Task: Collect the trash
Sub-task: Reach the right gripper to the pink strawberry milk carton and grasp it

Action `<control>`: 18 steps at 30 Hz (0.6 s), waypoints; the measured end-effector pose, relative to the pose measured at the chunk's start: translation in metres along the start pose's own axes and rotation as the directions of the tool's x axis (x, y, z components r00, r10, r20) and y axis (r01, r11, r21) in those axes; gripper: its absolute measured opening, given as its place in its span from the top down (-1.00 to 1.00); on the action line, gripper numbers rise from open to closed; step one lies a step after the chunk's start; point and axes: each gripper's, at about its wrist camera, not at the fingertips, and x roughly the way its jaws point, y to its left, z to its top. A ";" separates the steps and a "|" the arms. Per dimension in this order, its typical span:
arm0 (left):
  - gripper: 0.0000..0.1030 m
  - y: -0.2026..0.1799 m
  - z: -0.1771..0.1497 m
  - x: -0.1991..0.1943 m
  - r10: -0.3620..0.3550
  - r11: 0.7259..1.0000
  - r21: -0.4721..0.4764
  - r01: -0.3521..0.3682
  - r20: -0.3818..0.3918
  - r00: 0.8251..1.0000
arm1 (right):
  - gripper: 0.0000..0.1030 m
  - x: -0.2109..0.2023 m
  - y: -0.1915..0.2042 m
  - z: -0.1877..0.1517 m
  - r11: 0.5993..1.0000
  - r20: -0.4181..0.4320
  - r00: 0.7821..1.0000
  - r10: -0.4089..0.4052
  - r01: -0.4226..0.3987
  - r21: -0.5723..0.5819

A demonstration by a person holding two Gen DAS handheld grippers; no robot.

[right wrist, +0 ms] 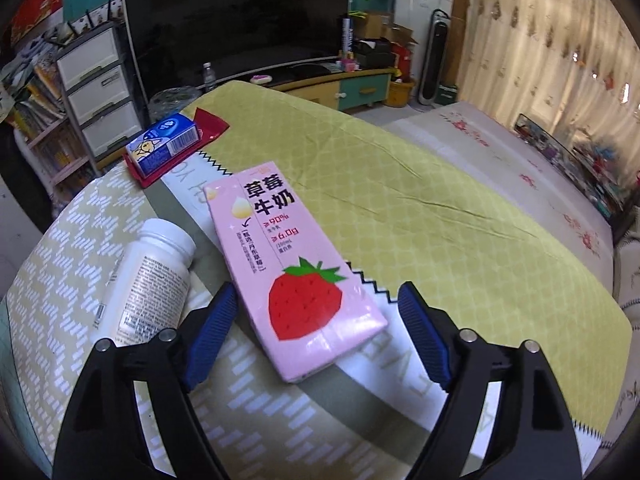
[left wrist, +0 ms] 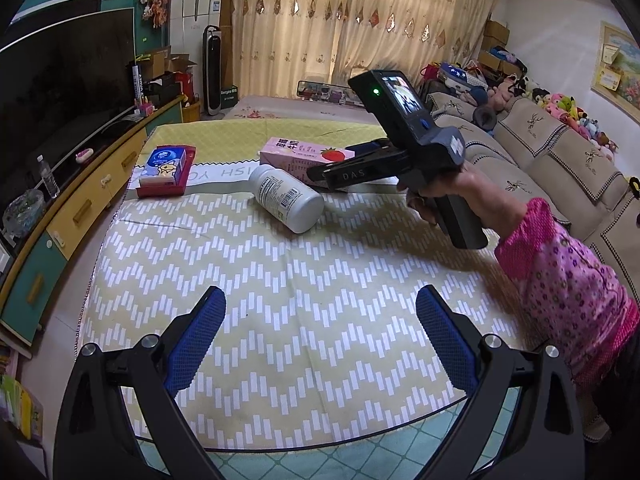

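Note:
A pink strawberry milk carton (right wrist: 296, 264) lies flat on the patterned table cover (right wrist: 440, 240). My right gripper (right wrist: 318, 296) is open and straddles the carton's near end, with neither blue pad touching it. A white pill bottle (right wrist: 148, 276) lies on its side just left of the carton. Further back, a blue tissue pack (right wrist: 164, 144) rests on a red wrapper. In the left wrist view, the right gripper (left wrist: 344, 166) reaches over the carton (left wrist: 296, 156), beside the bottle (left wrist: 288, 200) and the tissue pack (left wrist: 166, 164). My left gripper (left wrist: 320, 296) hangs open over the bare cover, holding nothing.
A hand in a pink flowered sleeve (left wrist: 560, 280) holds the right gripper. A sofa (left wrist: 560, 168) with plush toys runs along the right. A large TV (right wrist: 240, 20) on a low cabinet (left wrist: 80, 208) stands beyond the table, with white drawers (right wrist: 100, 92) near it.

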 end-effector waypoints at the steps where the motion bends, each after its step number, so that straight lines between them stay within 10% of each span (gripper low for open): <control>1: -0.84 0.000 0.000 0.001 -0.001 1.000 0.000 0.001 -0.002 1.000 | -0.51 0.002 0.002 0.001 1.000 -0.003 1.000 0.008 -0.008 -0.013; 7: -0.84 0.001 0.001 0.006 -0.005 1.000 -0.006 0.005 -0.012 1.000 | -0.13 0.004 0.021 -0.001 0.999 -0.033 0.999 0.034 -0.035 -0.037; 18: -0.84 -0.004 -0.001 0.007 -0.011 1.000 0.003 0.011 -0.018 1.000 | -0.03 0.015 0.026 0.002 0.999 -0.028 0.999 0.036 -0.036 0.025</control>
